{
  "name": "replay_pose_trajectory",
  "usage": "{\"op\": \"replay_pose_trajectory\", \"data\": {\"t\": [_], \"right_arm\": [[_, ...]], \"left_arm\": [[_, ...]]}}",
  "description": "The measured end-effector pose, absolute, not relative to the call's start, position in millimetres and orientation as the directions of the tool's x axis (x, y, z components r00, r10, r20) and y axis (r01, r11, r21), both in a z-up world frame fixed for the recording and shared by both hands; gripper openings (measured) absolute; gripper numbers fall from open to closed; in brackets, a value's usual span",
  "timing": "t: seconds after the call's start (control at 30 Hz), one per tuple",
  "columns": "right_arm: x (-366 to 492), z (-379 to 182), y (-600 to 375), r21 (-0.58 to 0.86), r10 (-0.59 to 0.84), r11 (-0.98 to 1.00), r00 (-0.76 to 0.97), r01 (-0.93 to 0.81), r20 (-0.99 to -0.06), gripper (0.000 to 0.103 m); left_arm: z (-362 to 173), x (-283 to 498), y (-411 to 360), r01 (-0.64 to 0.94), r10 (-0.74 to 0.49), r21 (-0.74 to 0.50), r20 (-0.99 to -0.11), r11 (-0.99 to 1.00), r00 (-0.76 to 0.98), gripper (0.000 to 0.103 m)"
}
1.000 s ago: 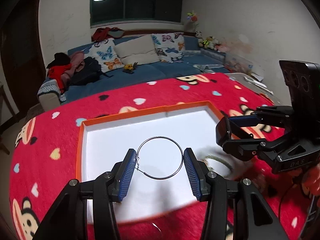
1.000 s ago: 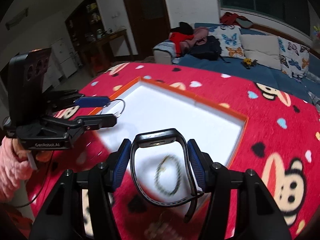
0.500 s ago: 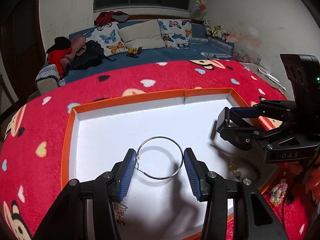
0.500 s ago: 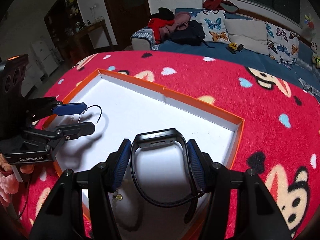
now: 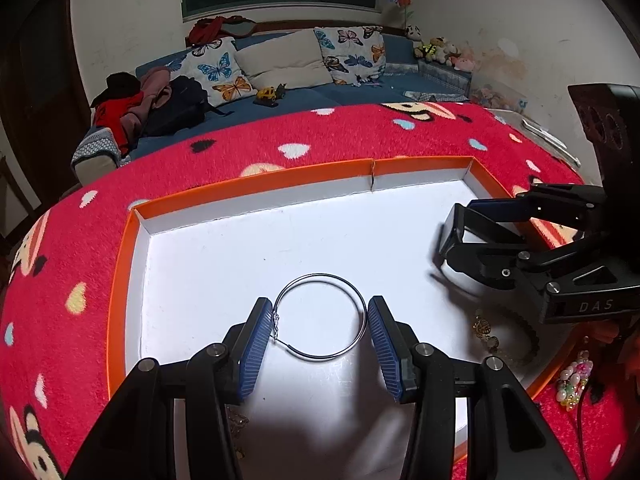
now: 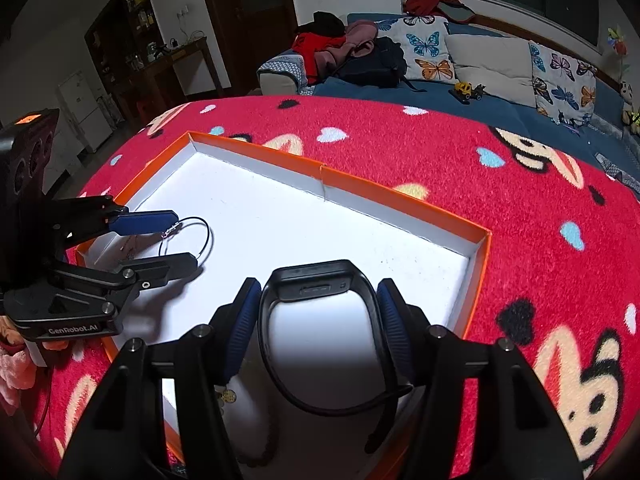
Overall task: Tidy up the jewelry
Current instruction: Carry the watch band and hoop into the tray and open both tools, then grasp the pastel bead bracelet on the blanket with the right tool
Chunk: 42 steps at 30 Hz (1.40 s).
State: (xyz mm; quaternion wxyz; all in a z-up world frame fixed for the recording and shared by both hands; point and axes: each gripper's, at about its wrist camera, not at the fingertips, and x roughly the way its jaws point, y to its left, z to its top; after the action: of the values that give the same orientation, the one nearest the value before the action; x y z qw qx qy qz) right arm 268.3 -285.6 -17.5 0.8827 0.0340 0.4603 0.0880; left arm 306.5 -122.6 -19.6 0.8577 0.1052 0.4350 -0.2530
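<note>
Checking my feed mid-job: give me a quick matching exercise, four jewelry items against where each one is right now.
Items:
1. hoop earring
2. black smartwatch
3. gold charm bracelet
4. pastel bead bracelet

Places:
A. on the red blanket, outside the tray's near right corner
B. between the right gripper fingers
C. lying on the white floor of the orange-rimmed tray, below the right gripper
D. between the left gripper fingers

Pairs: 1-D, 2-B, 3-C, 4-A
</note>
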Motion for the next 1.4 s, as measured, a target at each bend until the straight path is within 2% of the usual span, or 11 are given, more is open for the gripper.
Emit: {"op": "replay_pose_trajectory", "data": {"t": [0.5, 0.77, 1.13, 1.3, 1.4], "right_arm": [[266, -9, -284, 0.108, 0.165, 0.985, 0.57, -0.133, -0.805, 0.069], [238, 19, -282, 0.116, 0.179, 0.983, 0.605, -0.143, -0.776, 0.069], [158, 32, -277, 0.124, 0.193, 0.98, 0.623, -0.154, -0.758, 0.069], [121, 17, -279, 0.126, 0.188, 0.982, 0.6, -0.144, -0.778, 0.068], [108, 7, -278, 0.116, 0.177, 0.983, 0.587, -0.14, -0.79, 0.06]], "left_arm": [[-21, 306, -125, 0.517, -0.319, -0.019, -0.806, 0.856, 0.499, 0.055], [16, 280, -112, 0.495, -0.3, 0.017, -0.776, 0.869, 0.554, 0.055], [57, 198, -79, 0.472, -0.308, 0.011, -0.743, 0.882, 0.594, 0.055], [56, 160, -61, 0.459, -0.317, -0.012, -0.74, 0.888, 0.593, 0.055], [50, 138, -53, 0.449, -0.303, -0.005, -0.745, 0.893, 0.595, 0.055]]}}
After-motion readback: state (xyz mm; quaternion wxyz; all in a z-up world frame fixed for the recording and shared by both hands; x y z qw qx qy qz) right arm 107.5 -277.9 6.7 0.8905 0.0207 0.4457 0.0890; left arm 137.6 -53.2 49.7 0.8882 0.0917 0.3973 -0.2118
